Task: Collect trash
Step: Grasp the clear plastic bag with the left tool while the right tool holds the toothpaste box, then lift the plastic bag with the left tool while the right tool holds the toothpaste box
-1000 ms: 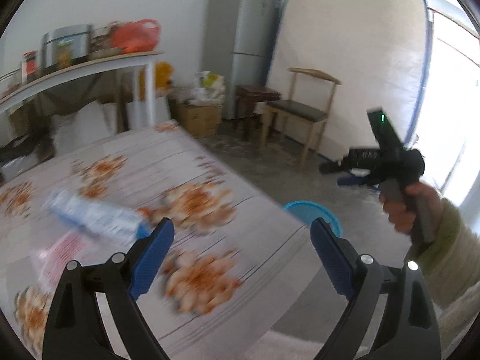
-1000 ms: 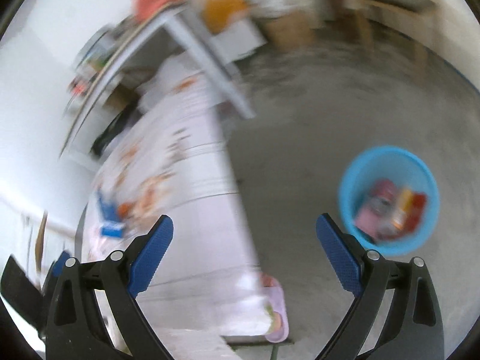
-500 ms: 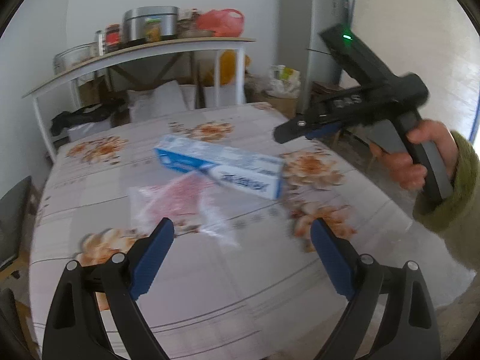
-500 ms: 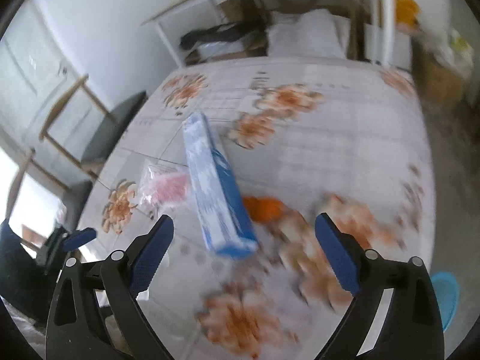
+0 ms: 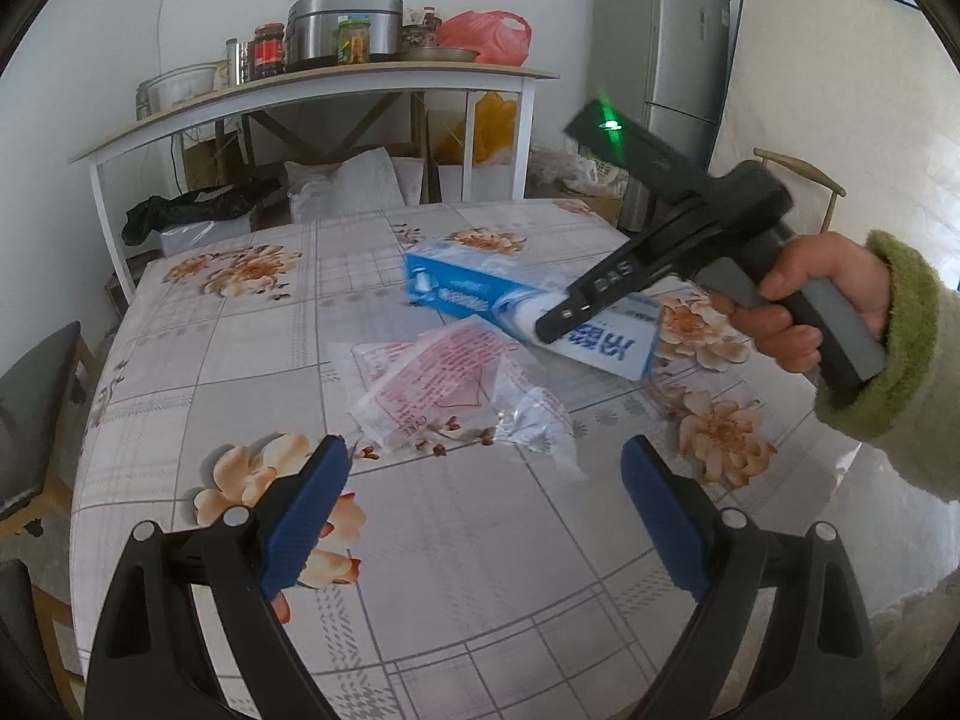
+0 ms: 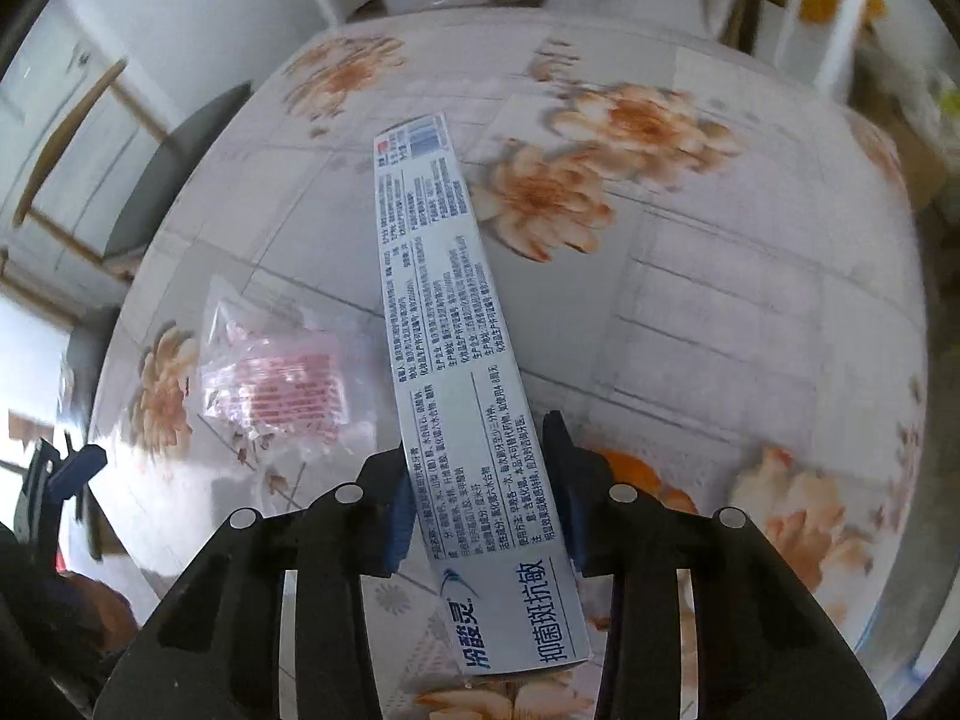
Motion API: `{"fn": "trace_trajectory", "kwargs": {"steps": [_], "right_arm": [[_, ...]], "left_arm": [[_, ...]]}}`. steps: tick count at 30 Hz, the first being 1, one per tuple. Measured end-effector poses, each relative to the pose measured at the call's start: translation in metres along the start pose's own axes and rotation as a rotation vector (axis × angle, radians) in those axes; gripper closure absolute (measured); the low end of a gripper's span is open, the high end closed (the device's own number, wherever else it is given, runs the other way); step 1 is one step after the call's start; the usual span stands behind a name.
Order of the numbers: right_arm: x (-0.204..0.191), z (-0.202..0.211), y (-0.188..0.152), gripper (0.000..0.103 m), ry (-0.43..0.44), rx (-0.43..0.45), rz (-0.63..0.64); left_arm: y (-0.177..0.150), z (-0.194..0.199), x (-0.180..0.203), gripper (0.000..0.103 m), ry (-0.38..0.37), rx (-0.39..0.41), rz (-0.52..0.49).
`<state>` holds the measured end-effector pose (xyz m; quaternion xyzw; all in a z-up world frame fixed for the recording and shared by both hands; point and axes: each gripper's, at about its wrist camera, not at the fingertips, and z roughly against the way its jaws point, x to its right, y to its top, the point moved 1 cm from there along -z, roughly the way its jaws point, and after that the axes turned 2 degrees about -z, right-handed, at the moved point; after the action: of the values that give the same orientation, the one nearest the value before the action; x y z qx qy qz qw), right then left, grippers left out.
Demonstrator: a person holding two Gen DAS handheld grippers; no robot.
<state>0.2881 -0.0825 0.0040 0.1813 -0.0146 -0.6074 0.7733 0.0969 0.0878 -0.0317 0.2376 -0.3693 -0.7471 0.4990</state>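
Note:
A long blue and white toothpaste box (image 6: 444,312) lies on the flowered table (image 5: 240,372). My right gripper (image 6: 483,468) points down over the box's near end, its jaws closing with the box between them and both blue pads against its sides. In the left wrist view the same gripper's fingertips (image 5: 552,324) rest on the box (image 5: 468,294), held by a hand in a green sleeve (image 5: 798,300). A crumpled clear plastic bag with red print (image 5: 456,396) lies just beside the box. My left gripper (image 5: 483,462) hovers open just short of that bag, holding nothing.
A white shelf table (image 5: 312,84) with pots, jars and a red bag stands behind the table. A grey fridge (image 5: 660,60) and a wooden chair (image 5: 798,180) are at the back right. A dark chair (image 5: 36,396) stands at the table's left edge.
My right gripper swung from over the blue floor bin to the table, dropped onto the toothpaste box and narrowed around it. My left gripper moved in toward the plastic bag.

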Motion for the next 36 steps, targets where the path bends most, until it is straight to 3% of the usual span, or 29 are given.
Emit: {"fn": "trace_trajectory", "kwargs": {"steps": [7, 13, 19, 23, 27, 36], "right_arm": [[0.039, 0.029, -0.046, 0.067, -0.002, 0.028, -0.184], [0.052, 0.041, -0.073, 0.067, 0.014, 0.045, -0.262], [0.054, 0.044, -0.076, 0.067, 0.034, 0.064, -0.286], [0.059, 0.047, -0.08, 0.067, 0.045, 0.074, -0.292], [0.063, 0.048, -0.085, 0.067, 0.057, 0.079, -0.301], [0.073, 0.05, -0.095, 0.068, 0.08, 0.092, -0.324]], "left_arm": [[0.014, -0.012, -0.007, 0.008, -0.033, -0.003, -0.025], [0.043, -0.042, -0.005, 0.005, -0.074, -0.03, -0.125], [0.06, -0.093, -0.008, 0.005, -0.068, -0.144, -0.266], [0.055, -0.12, -0.02, 0.006, -0.079, -0.239, -0.243], [0.047, -0.132, -0.03, 0.02, -0.058, -0.295, -0.189], [0.042, -0.119, -0.029, 0.047, -0.046, -0.305, -0.098]]}}
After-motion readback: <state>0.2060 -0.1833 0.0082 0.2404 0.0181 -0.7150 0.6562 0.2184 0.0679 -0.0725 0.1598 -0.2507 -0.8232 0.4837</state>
